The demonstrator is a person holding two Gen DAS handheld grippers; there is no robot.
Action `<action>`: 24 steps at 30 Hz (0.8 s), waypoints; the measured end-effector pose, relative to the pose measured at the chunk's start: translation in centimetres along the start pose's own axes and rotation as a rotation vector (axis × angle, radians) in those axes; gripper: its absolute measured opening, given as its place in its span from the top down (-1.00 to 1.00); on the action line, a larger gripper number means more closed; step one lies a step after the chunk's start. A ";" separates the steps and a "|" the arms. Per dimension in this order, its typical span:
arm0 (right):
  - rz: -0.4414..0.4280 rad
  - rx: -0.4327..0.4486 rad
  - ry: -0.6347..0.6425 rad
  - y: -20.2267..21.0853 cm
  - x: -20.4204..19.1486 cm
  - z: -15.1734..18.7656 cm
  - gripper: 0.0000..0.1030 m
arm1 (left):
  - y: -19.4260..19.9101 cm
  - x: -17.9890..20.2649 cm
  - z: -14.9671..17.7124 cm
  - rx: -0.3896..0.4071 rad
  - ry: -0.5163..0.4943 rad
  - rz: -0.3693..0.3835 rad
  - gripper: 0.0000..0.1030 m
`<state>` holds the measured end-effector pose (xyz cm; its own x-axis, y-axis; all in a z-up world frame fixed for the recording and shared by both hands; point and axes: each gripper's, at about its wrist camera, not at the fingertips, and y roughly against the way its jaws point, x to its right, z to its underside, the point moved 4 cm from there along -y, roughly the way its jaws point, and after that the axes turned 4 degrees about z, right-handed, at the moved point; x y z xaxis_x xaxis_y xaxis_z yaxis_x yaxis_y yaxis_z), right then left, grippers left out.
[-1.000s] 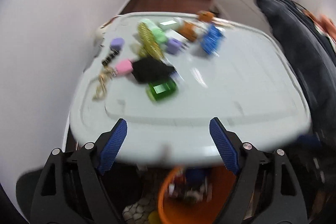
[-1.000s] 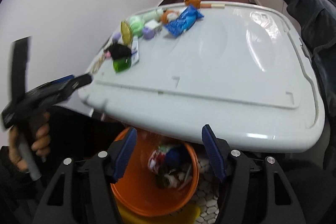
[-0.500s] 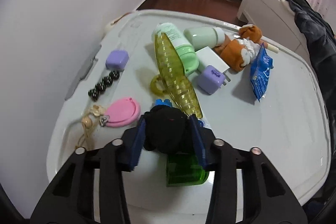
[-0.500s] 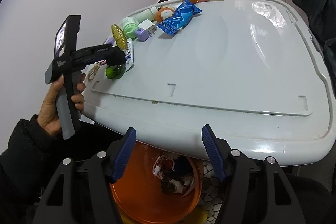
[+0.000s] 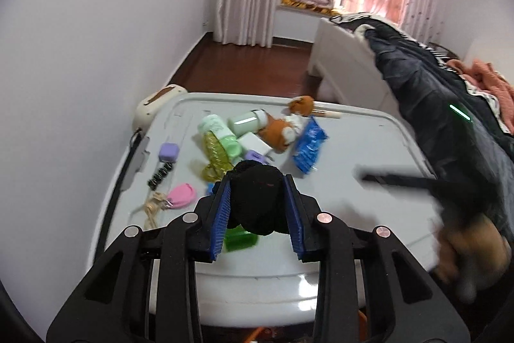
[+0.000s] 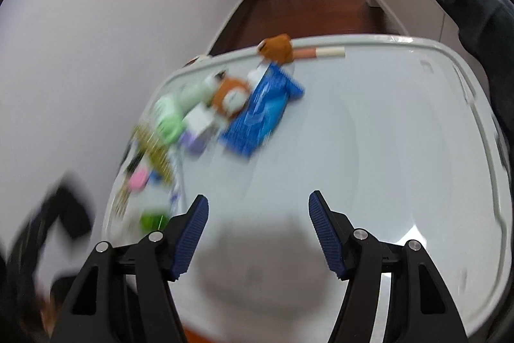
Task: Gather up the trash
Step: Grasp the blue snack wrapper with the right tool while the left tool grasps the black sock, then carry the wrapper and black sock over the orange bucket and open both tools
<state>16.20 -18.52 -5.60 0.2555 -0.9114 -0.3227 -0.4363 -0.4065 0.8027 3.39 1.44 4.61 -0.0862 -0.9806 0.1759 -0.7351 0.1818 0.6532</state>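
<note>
Lid: you are working over the white bin lid (image 5: 353,150), filling the frame's middle.
Wrapper: the blue wrapper (image 6: 260,111) is lying up-left of your right gripper (image 6: 257,230), long axis slanting toward upper right.
Right gripper: it is hovering spread wide, empty, nearer the wrapper.
Left gripper: your left gripper (image 5: 257,211) is clenching the black wad (image 5: 257,198) at lower centre, tilted down.
</note>
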 end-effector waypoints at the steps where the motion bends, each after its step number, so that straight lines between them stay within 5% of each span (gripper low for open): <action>1: 0.017 -0.008 -0.020 -1.5 -0.2 -1.5 -0.24 | -0.2 0.2 0.3 0.004 -0.005 0.009 0.39; 7: 0.129 -0.096 -0.059 -9.2 -1.9 -7.1 -0.24 | -1.6 0.7 2.7 -0.006 -0.052 0.033 0.39; 11: 0.271 -0.173 -0.014 -12.9 -2.6 -7.5 -0.23 | -2.2 0.0 3.1 -0.017 -0.043 0.044 0.39; 13: 0.358 -0.136 0.072 -13.0 -3.4 -7.1 0.32 | -2.3 -0.4 3.3 -0.022 -0.028 0.047 0.39; 14: 0.350 -0.125 0.101 -12.9 -3.8 -6.9 0.50 | -2.3 -0.5 3.3 -0.021 -0.025 0.049 0.39; 19: 0.277 -0.068 0.130 -10.0 -4.0 -5.2 0.55 | -1.9 -0.2 3.4 -0.021 -0.026 0.055 0.39; 24: 0.135 0.015 0.114 -1.2 -3.5 -2.0 0.54 | 0.2 0.6 3.0 -0.004 -0.038 0.064 0.39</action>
<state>17.55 -14.71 -4.46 0.2895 -0.9449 -0.1526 -0.4863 -0.2826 0.8268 1.17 0.65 2.60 -0.1588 -0.9690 0.1892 -0.7248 0.2446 0.6441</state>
